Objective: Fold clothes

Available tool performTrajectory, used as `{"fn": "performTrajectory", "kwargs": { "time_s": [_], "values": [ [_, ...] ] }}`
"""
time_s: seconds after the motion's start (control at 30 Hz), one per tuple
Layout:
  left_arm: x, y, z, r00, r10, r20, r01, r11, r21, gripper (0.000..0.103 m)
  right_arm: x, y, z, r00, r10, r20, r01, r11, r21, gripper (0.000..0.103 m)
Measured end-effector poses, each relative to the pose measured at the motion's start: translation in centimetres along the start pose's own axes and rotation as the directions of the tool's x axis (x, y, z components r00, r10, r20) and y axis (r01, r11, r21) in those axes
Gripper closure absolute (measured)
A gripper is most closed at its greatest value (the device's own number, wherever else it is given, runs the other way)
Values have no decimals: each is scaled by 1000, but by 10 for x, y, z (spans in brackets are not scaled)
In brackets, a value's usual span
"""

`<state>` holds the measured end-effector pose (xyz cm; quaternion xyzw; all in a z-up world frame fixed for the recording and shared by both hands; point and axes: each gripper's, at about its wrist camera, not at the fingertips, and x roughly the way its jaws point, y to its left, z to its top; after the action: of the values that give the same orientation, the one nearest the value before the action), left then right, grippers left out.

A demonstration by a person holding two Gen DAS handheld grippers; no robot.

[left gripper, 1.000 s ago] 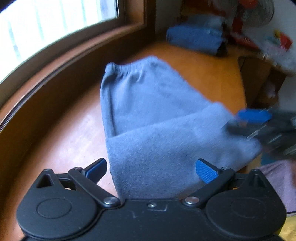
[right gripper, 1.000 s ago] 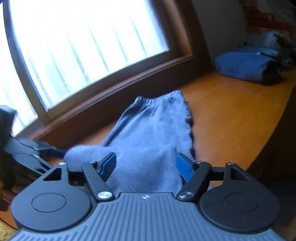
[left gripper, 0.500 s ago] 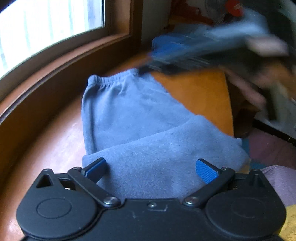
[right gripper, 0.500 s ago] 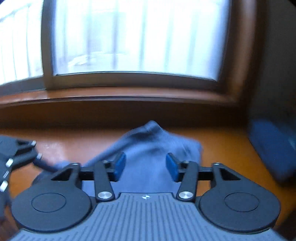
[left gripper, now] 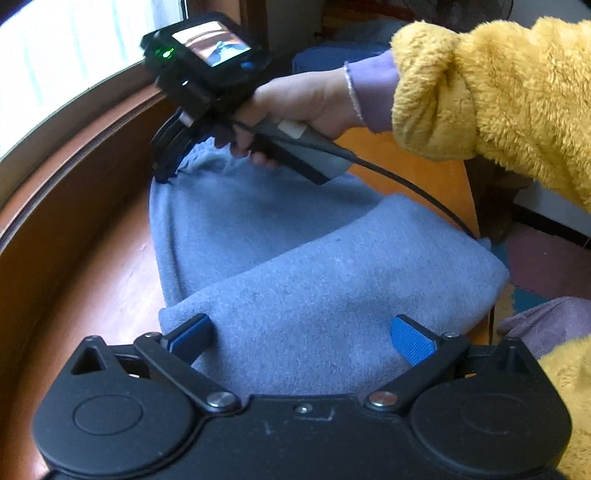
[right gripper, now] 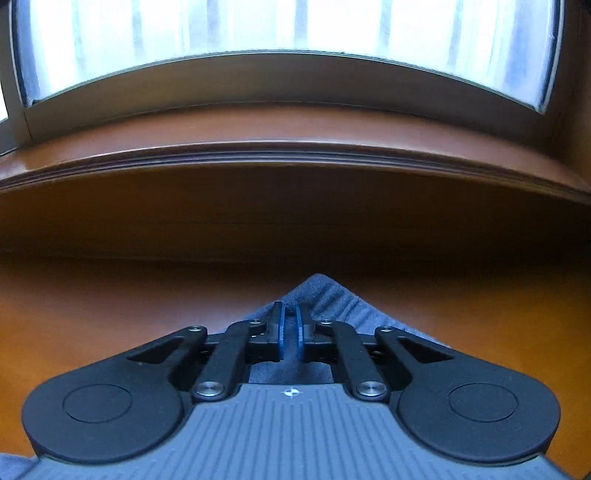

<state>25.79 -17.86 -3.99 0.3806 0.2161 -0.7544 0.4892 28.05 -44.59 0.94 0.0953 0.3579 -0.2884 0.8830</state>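
Showing, from the left wrist only, right gripper pinching grey garment waistband, left gripper gaping wide above fold.

One grey garment under both grippers; two grippers, the left near, the right beyond it; one hand; one window ahead.

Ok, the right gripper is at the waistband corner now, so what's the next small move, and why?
Probably lift that corner and carry it toward the near folded edge. The right gripper is shut on the waistband corner of the grey-blue garment, while the left gripper is open over the near fold, pinning nothing.
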Motion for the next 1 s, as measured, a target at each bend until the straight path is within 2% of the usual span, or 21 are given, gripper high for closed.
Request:
{"fn": "performTrajectory", "kwargs": {
  "time_s": [0.1,0.2,0.3,0.4,0.53,0.67,0.73,0.8,0.83,0.87,0.93,1.0],
  "values": [
    [-1,1,-2,1000,-3,-3,3,1000,-6,0,-8,7,6,1000,-2,-5,2,1000,0,99],
    [-3,-1,-6,1000,1,2,-1,1000,-6,0,-34,10,5,999,-9,54,8,1000,23,97],
    [-2,-1,-5,1000,4,1,-4,1000,-8,0,-58,7,-2,996,-43,78,37,996,79,96],
    [-2,1,-3,1000,6,0,-6,1000,-8,0,-71,6,-13,993,-92,68,86,993,87,96],
    [-2,1,-4,1000,7,-2,-7,1000,-6,0,-65,-1,-32,987,-161,-8,161,981,104,95],
    [1,1,-1,1000,14,-8,-14,1000,-6,0,-68,4,-37,989,-151,-2,149,977,155,93],
    [1,1,-1,1000,17,-5,-17,1000,-9,0,-90,10,-37,988,-152,35,143,972,189,86],
    [1,2,-2,1000,18,2,-18,1000,-17,0,-121,20,-43,982,-159,105,136,971,196,69],
    [0,3,-2,1000,18,5,-17,1000,-21,0,-137,25,-47,977,-162,136,133,971,201,57],
    [-1,4,-2,1000,18,8,-17,1000,-22,0,-153,29,-55,976,-155,152,122,971,207,52],
    [-6,4,-2,1000,21,13,-20,999,-27,0,-183,36,-70,974,-138,181,98,971,217,51],
    [-14,9,-3,999,29,23,-28,998,-48,0,-208,48,-88,978,-124,167,84,969,232,51]
  ]
}}
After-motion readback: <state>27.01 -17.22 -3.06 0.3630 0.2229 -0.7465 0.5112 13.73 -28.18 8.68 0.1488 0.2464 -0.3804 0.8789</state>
